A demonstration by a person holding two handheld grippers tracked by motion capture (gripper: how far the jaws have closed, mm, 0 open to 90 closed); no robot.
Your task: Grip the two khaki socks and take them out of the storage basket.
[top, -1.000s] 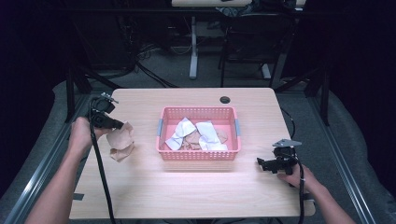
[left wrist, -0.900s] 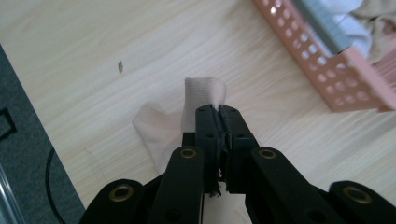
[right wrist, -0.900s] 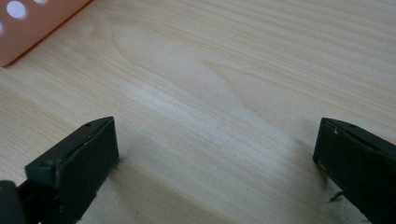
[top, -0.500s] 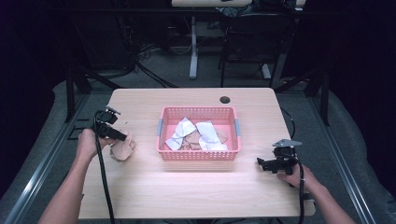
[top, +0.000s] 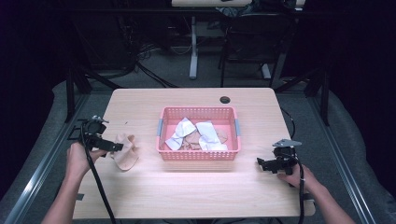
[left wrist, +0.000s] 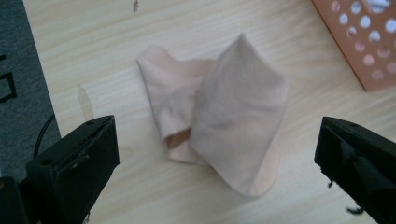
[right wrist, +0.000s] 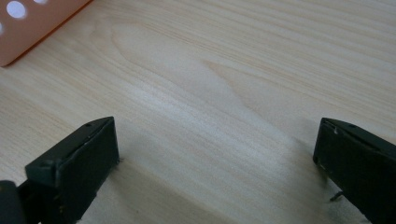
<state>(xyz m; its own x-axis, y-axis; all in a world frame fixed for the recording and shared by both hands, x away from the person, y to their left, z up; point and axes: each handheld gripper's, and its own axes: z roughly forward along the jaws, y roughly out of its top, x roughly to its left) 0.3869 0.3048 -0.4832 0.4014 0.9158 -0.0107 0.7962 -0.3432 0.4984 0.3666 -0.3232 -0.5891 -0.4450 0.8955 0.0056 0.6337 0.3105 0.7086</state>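
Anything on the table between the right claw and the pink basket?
No, bare wood between the right claw and the pink basket, seen in the high view and the right gripper view.

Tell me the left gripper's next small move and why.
Probably back away from the crumpled beige cloth: the left gripper is wide open, the cloth lies loose on the wooden table, outside the pink plastic basket.

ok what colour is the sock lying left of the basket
Pale beige, a skin-tone peach; the sock shows best in the left gripper view.
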